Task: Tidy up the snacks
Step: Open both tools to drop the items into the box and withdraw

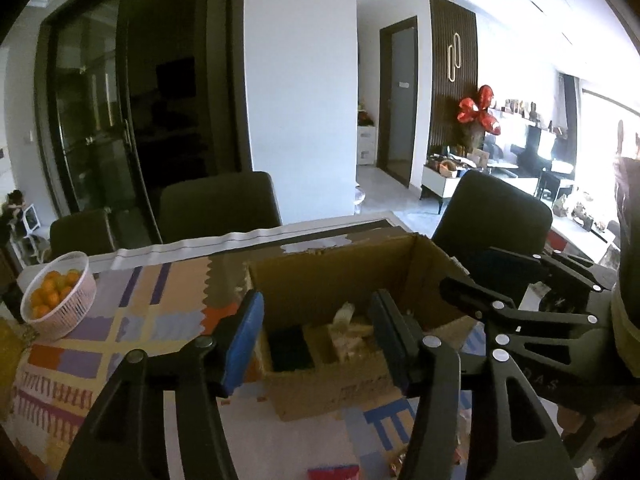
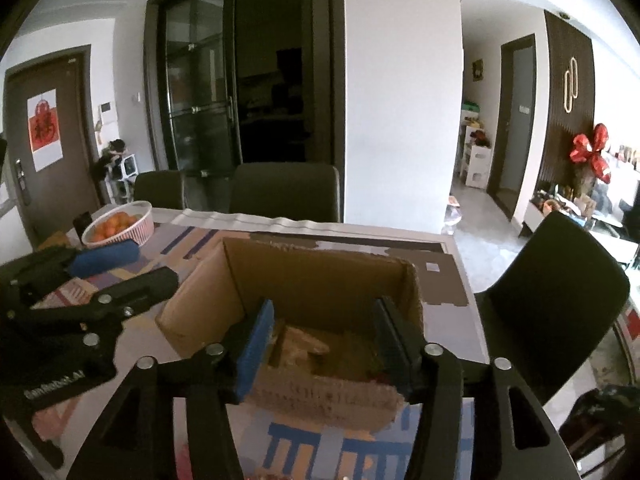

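Note:
An open cardboard box (image 1: 340, 280) stands on the patterned table; it also shows in the right wrist view (image 2: 312, 280). Inside lie a dark packet (image 1: 290, 348) and clear-wrapped snacks (image 1: 346, 334), seen blurred in the right wrist view (image 2: 304, 346). My left gripper (image 1: 316, 340) is open and empty, just above the box's near wall. My right gripper (image 2: 324, 344) is open and empty over the box's near edge. The right gripper shows at the right of the left wrist view (image 1: 520, 304), and the left gripper at the left of the right wrist view (image 2: 100, 280).
A pink basket of oranges (image 1: 60, 296) stands at the table's far left, also in the right wrist view (image 2: 120, 228). Dark chairs (image 2: 286, 192) line the far side and one (image 2: 552, 292) is at the right. A red packet (image 1: 334, 472) lies near the front edge.

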Motion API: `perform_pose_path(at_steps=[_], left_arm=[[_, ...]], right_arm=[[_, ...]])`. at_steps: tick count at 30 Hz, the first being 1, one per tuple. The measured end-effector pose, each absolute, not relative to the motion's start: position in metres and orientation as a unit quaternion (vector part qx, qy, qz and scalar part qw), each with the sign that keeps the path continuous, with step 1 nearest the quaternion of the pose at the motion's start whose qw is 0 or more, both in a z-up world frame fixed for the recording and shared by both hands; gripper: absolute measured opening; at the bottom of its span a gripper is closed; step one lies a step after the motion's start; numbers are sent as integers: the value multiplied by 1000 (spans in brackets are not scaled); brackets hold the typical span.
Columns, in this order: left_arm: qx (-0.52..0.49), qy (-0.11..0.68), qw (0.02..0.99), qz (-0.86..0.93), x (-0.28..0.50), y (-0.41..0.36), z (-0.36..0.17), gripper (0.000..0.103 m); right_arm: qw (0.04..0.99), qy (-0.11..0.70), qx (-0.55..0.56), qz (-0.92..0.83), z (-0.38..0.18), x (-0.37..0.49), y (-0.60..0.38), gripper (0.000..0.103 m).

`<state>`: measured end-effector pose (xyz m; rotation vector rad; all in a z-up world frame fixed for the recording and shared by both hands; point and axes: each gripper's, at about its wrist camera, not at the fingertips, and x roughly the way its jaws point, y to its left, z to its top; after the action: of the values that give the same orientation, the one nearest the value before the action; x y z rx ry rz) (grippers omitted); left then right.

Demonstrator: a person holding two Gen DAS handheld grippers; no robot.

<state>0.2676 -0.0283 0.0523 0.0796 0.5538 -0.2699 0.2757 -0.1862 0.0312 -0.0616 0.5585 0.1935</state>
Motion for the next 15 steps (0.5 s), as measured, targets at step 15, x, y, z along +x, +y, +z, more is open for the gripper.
perform_pose_path(at_steps=[15], left_arm=[[30, 274, 951, -143, 191, -19, 48, 56]], right_arm=[[960, 255, -41, 111, 35, 194, -185, 68]])
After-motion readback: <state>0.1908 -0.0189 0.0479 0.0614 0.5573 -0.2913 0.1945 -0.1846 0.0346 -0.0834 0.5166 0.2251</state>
